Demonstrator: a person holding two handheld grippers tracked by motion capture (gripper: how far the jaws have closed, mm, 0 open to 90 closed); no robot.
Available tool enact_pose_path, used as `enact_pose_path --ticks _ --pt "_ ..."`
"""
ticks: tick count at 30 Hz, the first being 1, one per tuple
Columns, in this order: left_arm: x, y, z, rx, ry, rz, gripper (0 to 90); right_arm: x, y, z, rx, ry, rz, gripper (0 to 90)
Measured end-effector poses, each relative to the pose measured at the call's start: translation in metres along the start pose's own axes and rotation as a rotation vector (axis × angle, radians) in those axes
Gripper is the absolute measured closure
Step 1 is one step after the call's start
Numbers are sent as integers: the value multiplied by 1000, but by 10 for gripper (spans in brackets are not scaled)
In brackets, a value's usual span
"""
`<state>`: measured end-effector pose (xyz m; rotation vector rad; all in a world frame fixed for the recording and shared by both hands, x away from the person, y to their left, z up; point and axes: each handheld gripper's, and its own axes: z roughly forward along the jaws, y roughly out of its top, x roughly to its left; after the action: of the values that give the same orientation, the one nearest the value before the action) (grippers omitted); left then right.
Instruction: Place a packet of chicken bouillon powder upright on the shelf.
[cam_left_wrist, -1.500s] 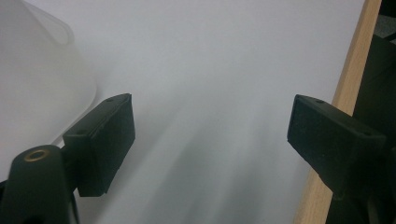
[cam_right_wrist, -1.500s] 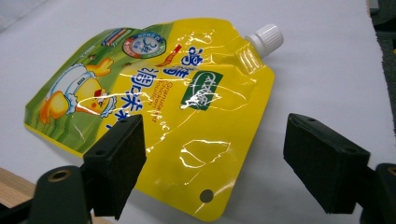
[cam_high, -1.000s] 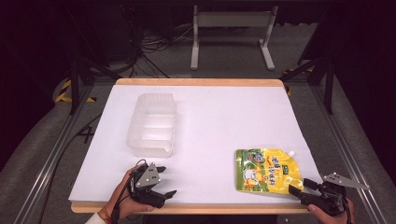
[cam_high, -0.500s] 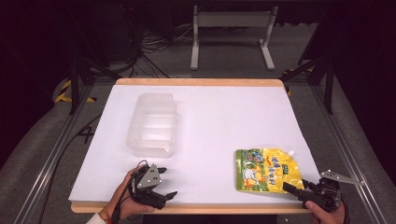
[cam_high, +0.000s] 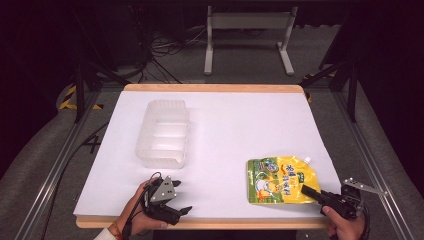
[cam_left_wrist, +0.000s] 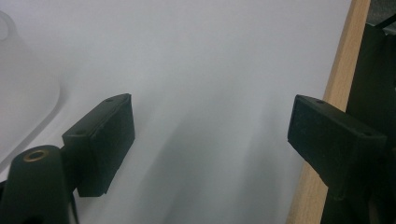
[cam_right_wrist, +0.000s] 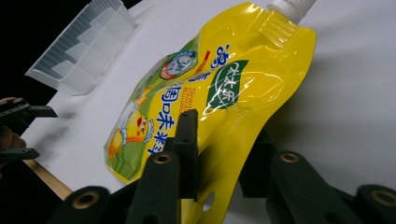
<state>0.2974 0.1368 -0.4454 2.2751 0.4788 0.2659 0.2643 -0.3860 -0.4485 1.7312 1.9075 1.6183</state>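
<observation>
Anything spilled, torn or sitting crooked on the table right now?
Nothing spilled or torn. The yellow pouch has its cap on; its near edge is lifted off the table, pinched in the right gripper, whose jaws have just been closing. The clear tray stands upright, and the left gripper is open.

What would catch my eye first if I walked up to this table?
The bright yellow pouch at the near right of the white table, its white spout pointing away. The right gripper has just closed its jaws on the pouch's near edge and lifts it a little. Farther left stands a clear plastic bin with dividers, and the left gripper waits open near the front edge.
</observation>
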Motion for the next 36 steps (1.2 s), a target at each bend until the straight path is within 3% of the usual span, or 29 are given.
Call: enact_pose_path --ticks 6,10,16,17,22,27,29,30,32,33,36 --pt "0 5 0 -18 0 -5 155 12 9 -3 -41 27 -65 889" --pt "2 14 -2 -59 -16 -26 156 37 25 -5 -74 71 -184 900" --pt "3 25 -3 -85 -20 -15 158 77 45 2 -69 98 -346 900" --pt "3 28 -3 -89 -16 -9 158 88 51 6 -61 107 -393 900" --pt "3 33 -6 -103 -15 -5 158 120 64 19 -11 110 -508 900" --pt "5 39 -10 -123 -5 2 158 153 75 33 62 117 -655 900" --pt "6 41 -11 -127 2 6 158 157 76 35 71 117 -677 900" --pt "7 43 -12 -132 6 7 158 169 81 40 96 123 -729 900" --pt "8 46 -13 -142 11 7 158 173 82 43 104 132 -743 900" --pt "10 49 -14 -148 18 7 158 182 86 48 123 138 -794 900" --pt "13 55 -13 -157 30 5 158 193 89 54 149 156 -841 900"
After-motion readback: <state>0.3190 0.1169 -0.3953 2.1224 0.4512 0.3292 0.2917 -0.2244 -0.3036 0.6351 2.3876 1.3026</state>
